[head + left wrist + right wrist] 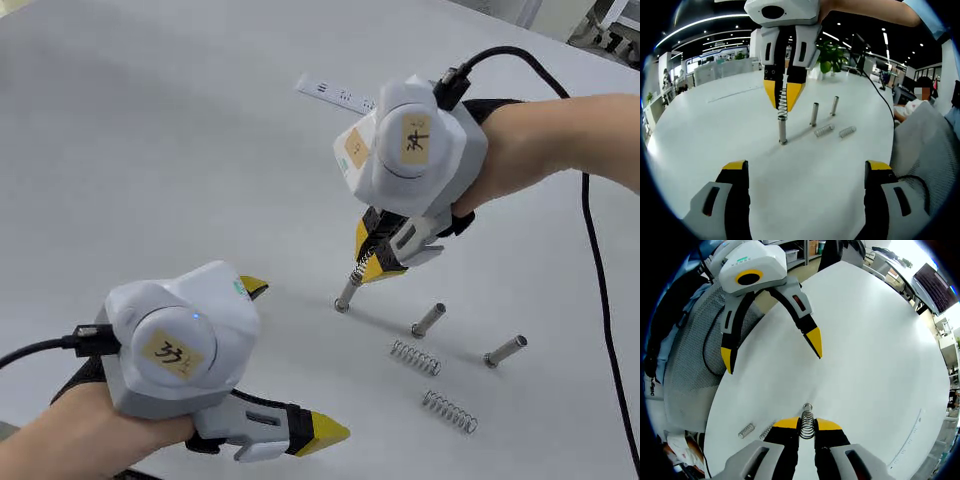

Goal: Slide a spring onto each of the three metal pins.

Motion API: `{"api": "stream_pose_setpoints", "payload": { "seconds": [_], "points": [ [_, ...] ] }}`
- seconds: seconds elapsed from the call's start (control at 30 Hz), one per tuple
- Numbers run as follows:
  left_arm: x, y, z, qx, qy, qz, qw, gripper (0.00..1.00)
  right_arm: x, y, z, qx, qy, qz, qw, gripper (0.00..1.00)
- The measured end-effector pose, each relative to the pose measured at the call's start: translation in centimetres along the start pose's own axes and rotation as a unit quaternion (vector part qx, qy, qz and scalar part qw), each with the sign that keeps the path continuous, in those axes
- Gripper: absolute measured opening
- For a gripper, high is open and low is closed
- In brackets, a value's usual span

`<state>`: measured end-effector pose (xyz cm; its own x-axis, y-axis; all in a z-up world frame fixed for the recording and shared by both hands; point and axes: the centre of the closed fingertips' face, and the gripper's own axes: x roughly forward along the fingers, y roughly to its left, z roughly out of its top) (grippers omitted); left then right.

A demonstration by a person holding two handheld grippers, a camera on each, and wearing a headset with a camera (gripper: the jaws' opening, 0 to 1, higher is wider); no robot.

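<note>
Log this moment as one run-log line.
right gripper shut on spring, end at pin top | left gripper open | two springs lying loose | two pins bare

Your left gripper (295,358) and right gripper (368,262) have rounded pale grey shells, yellow-tipped black jaws, handwritten tan stickers (415,138), black wrist straps (492,105) and black cables (512,48).

Clearance: white table (150,150) open across far and left sides.
Obstacles: two upright pins (428,320), two loose springs (414,357) just beside them, black cable (600,270) along right.
</note>
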<state>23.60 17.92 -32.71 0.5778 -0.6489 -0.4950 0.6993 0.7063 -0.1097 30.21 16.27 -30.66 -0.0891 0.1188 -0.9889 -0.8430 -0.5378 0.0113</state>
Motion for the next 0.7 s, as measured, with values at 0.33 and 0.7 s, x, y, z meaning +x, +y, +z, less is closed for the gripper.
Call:
{"api": "stream_pose_setpoints", "payload": {
  "seconds": [0.33, 0.7],
  "points": [
    [0.0, 0.1, -0.3, -0.004, 0.003, 0.001, 1.0, 0.94, 1.7, -0.2, -0.3, -0.004, 0.011, 0.009, 0.9999, 0.08],
    [-0.1, 0.2, -0.7, -0.01, 0.007, 0.002, 0.9999, 0.93, 3.4, -0.2, -0.1, -0.008, 0.015, 0.016, 0.9997, 0.08]
  ]
}}
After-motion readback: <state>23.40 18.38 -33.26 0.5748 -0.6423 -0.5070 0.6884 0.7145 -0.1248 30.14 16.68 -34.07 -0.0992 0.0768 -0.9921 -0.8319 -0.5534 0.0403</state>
